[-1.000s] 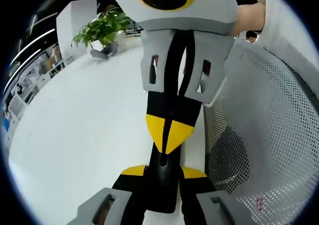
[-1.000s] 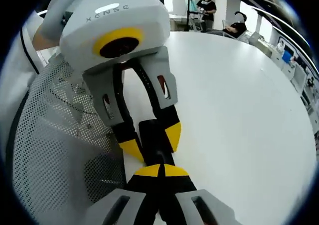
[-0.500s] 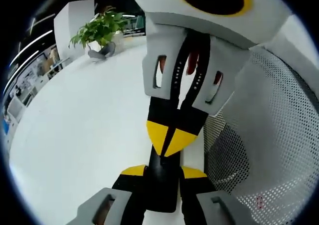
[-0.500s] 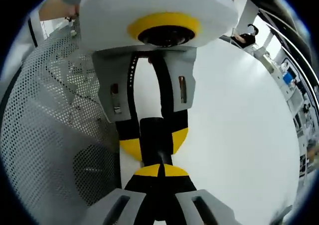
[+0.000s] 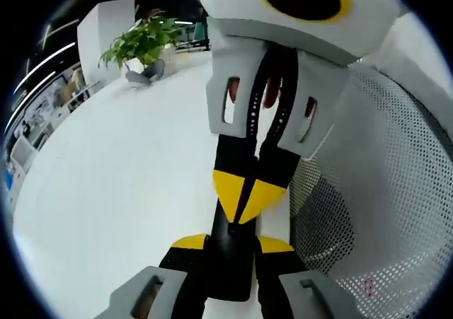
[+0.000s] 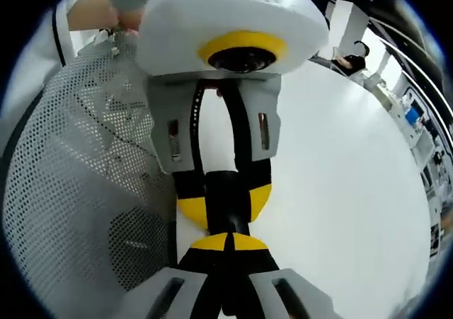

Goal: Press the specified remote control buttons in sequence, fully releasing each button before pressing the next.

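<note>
A black remote control [image 5: 230, 269] is clamped between the yellow-tipped jaws of my left gripper [image 5: 232, 242], which is shut on it. My right gripper [image 5: 244, 192] comes in from above with its yellow tips shut together, and they meet the remote's face. In the right gripper view, my right gripper [image 6: 226, 242] points its shut tips at the remote [image 6: 226, 192]. There the left gripper [image 6: 225, 207] holds the remote from the far side. The buttons are hidden by the jaws.
A white table [image 5: 127, 177] spreads under both grippers. A grey mesh chair back [image 5: 382, 192] stands close beside them, also seen as mesh [image 6: 78, 156]. A potted plant [image 5: 141, 43] sits at the table's far end. A hand [image 6: 99, 8] grips the left gripper.
The right gripper has tilted to face the left one more squarely and come closer to it. Its shut tips have stayed on the remote. The left gripper's hold is unchanged.
</note>
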### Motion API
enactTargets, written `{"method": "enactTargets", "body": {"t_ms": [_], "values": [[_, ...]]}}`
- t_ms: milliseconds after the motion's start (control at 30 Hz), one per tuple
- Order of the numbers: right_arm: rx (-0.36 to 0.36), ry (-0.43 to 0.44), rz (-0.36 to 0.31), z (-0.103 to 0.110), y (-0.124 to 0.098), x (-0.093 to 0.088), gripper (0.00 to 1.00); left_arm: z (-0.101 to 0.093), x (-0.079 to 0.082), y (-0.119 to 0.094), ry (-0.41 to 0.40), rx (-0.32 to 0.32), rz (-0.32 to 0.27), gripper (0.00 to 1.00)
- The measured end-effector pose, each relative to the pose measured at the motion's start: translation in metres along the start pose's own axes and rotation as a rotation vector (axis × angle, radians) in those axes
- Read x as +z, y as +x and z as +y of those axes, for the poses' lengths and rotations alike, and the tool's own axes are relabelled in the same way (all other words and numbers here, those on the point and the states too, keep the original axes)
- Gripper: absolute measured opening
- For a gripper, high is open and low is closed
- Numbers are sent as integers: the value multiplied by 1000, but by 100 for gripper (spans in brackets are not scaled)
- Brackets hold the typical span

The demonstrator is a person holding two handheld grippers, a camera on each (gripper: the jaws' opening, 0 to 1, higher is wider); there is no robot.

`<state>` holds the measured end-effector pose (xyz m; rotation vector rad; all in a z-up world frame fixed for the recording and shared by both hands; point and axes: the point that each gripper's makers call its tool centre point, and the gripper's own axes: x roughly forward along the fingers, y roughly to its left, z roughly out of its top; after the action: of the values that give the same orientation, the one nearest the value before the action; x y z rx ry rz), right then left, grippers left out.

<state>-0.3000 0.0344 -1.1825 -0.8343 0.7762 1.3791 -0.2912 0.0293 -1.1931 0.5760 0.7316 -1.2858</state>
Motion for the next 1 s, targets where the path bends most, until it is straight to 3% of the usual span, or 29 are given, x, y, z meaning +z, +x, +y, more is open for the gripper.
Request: {"method": "enactTargets", "body": {"t_ms": [67, 333, 400, 567, 733, 800, 933, 1000], "values": [[-15, -34, 6, -1, 0, -1, 0, 0, 0, 0, -1, 0, 1, 24], [-5, 26, 40, -4, 3, -2, 0, 0, -1, 0, 3, -3, -20, 24], [-3, 65, 37, -4, 2, -2, 0, 0, 0, 0, 3, -7, -27, 24], [-2, 65, 18, -3, 1, -3, 0, 0, 1, 0, 9, -7, -8, 24], [17, 200, -43, -4, 0, -1, 0, 0, 0, 1, 3, 0, -12, 24], [7, 144, -31, -3, 0, 0, 0, 0, 0, 1, 4, -1, -20, 24], [-10, 117, -44, -2, 1, 6, 0, 0, 1, 1, 0, 1, -25, 24], [-10, 86, -16, -2, 4, 2, 0, 0, 1, 0, -3, 2, -28, 24]]}}
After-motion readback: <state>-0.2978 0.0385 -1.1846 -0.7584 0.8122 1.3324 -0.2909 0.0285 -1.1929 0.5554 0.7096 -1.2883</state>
